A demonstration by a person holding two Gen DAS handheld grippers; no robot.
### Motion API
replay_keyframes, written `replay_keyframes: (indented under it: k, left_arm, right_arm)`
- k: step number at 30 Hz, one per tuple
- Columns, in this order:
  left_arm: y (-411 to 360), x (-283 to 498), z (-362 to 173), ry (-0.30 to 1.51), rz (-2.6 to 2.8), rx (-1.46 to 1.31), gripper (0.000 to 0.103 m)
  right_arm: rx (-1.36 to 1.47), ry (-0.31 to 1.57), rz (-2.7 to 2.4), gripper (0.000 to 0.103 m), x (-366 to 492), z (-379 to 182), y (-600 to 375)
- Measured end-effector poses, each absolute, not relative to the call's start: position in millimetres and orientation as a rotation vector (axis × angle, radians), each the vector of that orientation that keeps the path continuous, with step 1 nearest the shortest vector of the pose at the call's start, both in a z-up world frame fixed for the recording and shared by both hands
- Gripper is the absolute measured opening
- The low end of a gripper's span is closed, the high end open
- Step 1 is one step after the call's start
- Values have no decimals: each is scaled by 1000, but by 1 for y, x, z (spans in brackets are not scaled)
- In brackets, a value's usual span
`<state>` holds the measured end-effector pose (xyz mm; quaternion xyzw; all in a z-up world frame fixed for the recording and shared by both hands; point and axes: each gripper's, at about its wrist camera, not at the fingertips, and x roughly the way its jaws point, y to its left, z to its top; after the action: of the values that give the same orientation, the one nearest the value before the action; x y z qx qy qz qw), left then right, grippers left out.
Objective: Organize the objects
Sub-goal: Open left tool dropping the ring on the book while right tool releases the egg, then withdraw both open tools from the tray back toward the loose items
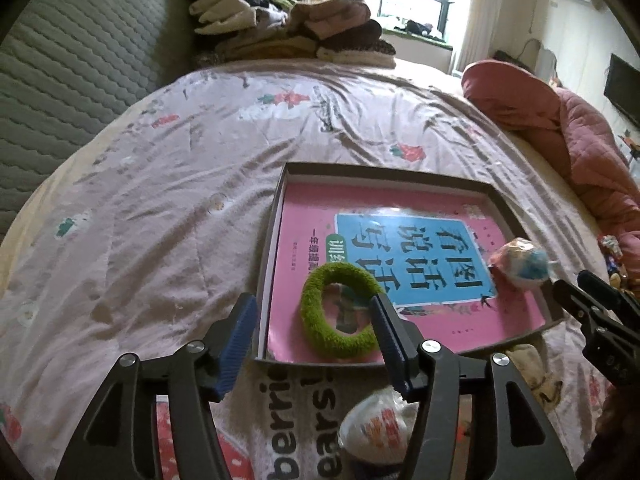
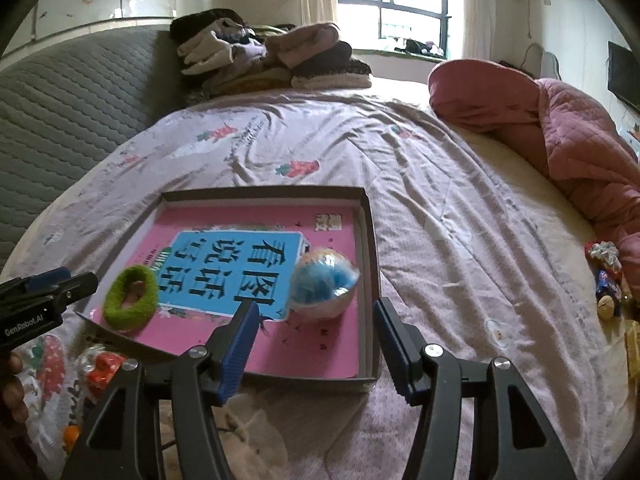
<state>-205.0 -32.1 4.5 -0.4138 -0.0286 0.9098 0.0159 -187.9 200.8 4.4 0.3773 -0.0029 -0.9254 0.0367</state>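
Observation:
A shallow grey box (image 1: 276, 200) (image 2: 370, 240) lies on the bed with a pink book (image 1: 304, 216) (image 2: 320, 344) inside. On the book lie a green fuzzy hair tie (image 1: 316, 320) (image 2: 130, 300) and a wrapped blue and white ball (image 1: 520, 264) (image 2: 324, 284). My left gripper (image 1: 314, 312) is open and empty, just above the box's near edge, its jaws either side of the hair tie. My right gripper (image 2: 316, 320) is open and empty, over the box's near right corner, close to the ball. A white wrapped packet (image 1: 376, 424) lies on the bed under the left gripper.
A pile of folded clothes (image 1: 288, 28) (image 2: 272, 56) sits at the bed's far end. A pink quilt (image 1: 560, 128) (image 2: 560, 128) is bunched at the right. Small toys and wrappers (image 2: 608, 280) lie at the right edge, others (image 2: 100, 364) at the near left. A grey padded headboard (image 1: 80, 64) lines the left.

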Motion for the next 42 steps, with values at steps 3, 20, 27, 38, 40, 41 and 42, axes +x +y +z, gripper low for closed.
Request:
replay_keyframes:
  k: [3,20,27,38,40,41,42]
  left_arm:
    - [-31,-194,14,-84,2838,-1252,62]
    - [-30,-139,38,-76,2870,-1153,63]
    - [-33,-123,35,-76,2876,-1148,63]
    - [-33,-102,28,-49,2866,-1156,63]
    - [-34,-97,29,-46,2868,-1149,63]
    - [-34,-95,29,-46,2869,-1147,63]
    - [-35,-93,30,-47,2870,-1145,63]
  right_arm:
    - [1123,-5,-2843,59,-179,13,197]
    - [1004,35,-2817,60,-132,35,177]
    - [976,47,-2814,60,-118,39,174]
    - [985,110,-2793,60,-95,34,163]
    - [984,120,-2792,60,-90,34,161]
    - [983,123,-2791,60,-88,34,161]
    - [983,124,-2791,60,-86,34,160]
